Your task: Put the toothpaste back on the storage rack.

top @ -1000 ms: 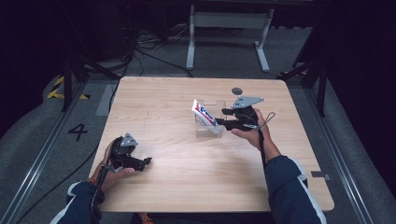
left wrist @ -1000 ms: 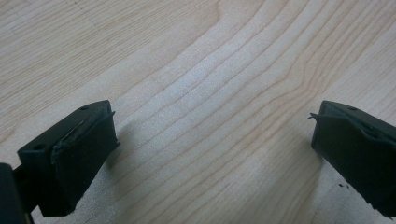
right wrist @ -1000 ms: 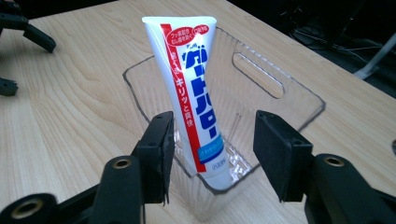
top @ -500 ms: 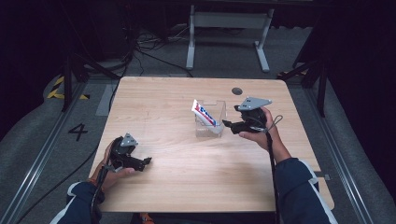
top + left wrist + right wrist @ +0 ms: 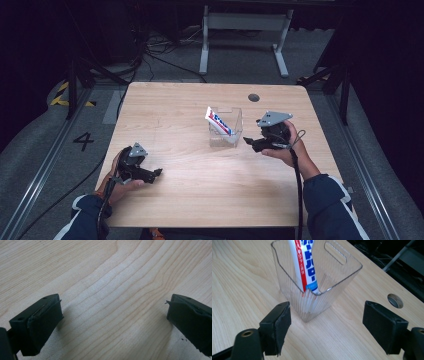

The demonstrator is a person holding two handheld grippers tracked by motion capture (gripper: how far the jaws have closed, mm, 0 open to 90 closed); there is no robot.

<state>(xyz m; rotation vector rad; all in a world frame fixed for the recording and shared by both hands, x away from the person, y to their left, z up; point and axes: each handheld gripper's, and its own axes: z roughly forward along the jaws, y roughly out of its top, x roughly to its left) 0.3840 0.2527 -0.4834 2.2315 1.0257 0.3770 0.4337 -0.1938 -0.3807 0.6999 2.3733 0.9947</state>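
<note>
**Kid:** Where is the toothpaste tube (image 5: 219,121) now?

**Helper:** It stands in the clear box (image 5: 235,131) near the middle of the table (image 5: 200,200). Its bottom end is down in the box. Its top end sticks out over the rim.

**Kid:** Is it straight up?

**Helper:** No, it leans. In the high view its long side runs from low by the right gripper (image 5: 248,142) up toward the left and the back of the table.

**Kid:** Is that gripper holding it?

**Helper:** No. Its fingers (image 5: 277,328) have just been opening, and they are apart with nothing between them. They sit just beside the box, not touching it.

**Kid:** So what is the job now?

**Helper:** I think it is letting go and backing off. Do it well by pulling straight back, so a finger does not bump the box and tip the tube.

**Kid:** And the left gripper (image 5: 156,173)?

**Helper:** It rests low over the table, well away, with its fingers (image 5: 40,322) wide apart.
</note>
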